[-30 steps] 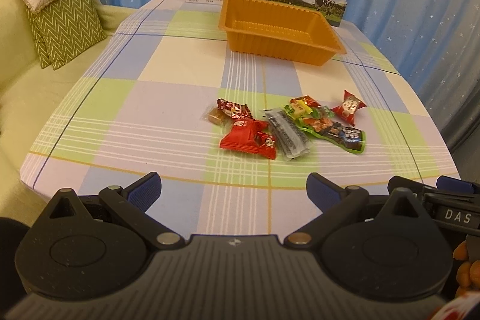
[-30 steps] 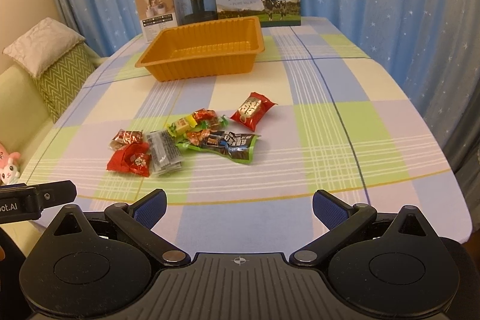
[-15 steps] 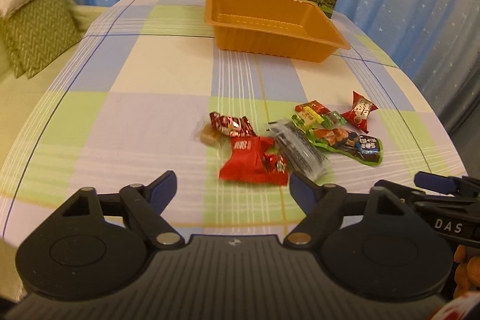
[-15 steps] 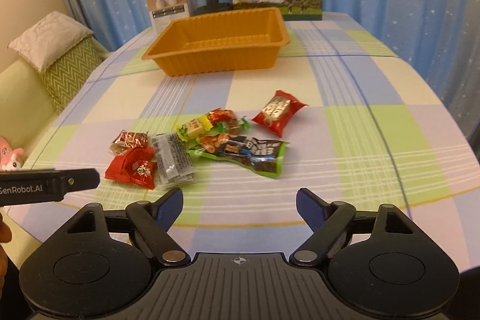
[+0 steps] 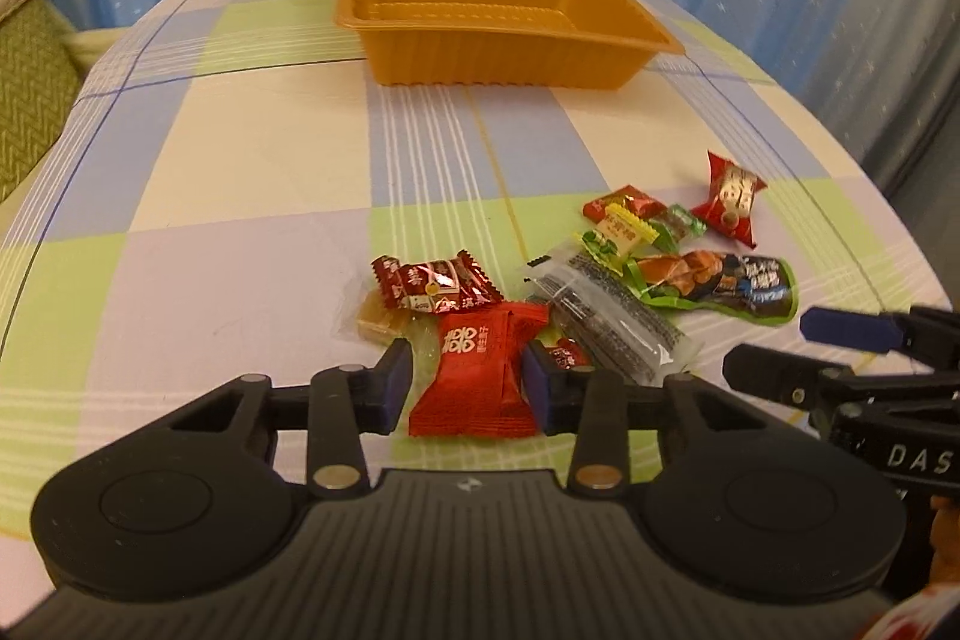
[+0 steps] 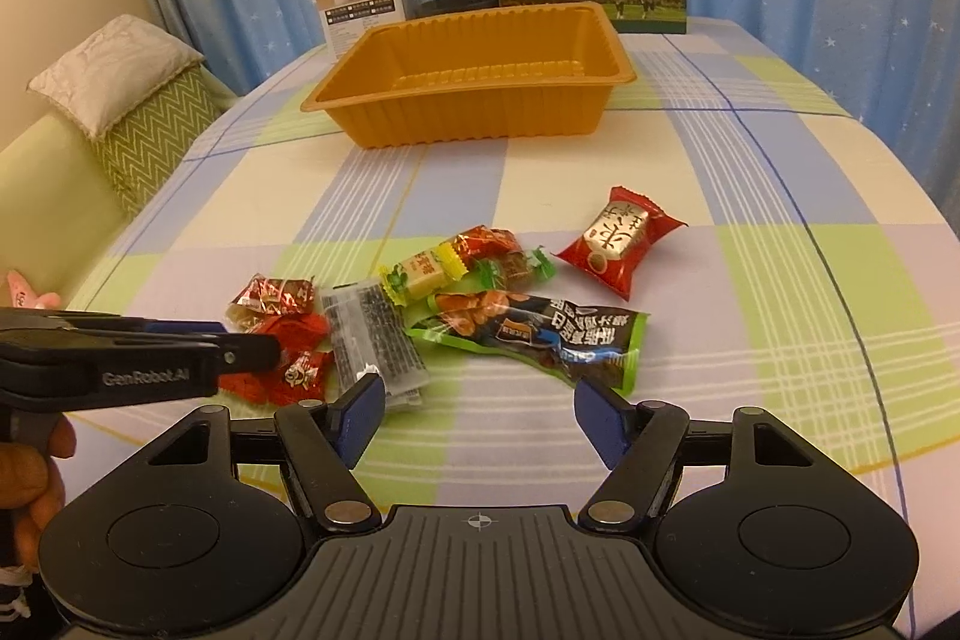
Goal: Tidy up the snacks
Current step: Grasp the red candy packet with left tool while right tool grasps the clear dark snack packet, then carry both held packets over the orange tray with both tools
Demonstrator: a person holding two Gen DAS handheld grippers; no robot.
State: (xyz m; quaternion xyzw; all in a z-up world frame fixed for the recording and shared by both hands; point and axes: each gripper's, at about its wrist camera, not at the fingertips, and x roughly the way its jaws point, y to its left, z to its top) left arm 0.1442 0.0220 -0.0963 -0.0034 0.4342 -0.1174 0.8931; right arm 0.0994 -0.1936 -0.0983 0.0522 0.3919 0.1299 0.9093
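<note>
Between your left gripper's (image 5: 468,383) closing jaws, not yet clamped, the red packet (image 5: 480,370) may drag its overlapping small candy (image 5: 564,355) along, while your right gripper (image 6: 477,415) hangs half-open, empty.

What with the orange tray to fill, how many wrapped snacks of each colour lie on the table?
Red plastic-wrapped snacks: 5
Green plastic-wrapped snacks: 2
Yellow wrapped candy: 1
Clear pouch of dark filling: 1
Clear-wrapped tan candy: 1
Total: 10

The left gripper (image 5: 468,385) tilts steeply down, its jaws just closing, blue pads (image 5: 396,382) flanking a red packet (image 5: 480,376). Right gripper (image 6: 477,421), also angled down, has narrowed, nothing between its fingers (image 6: 360,415)
</note>
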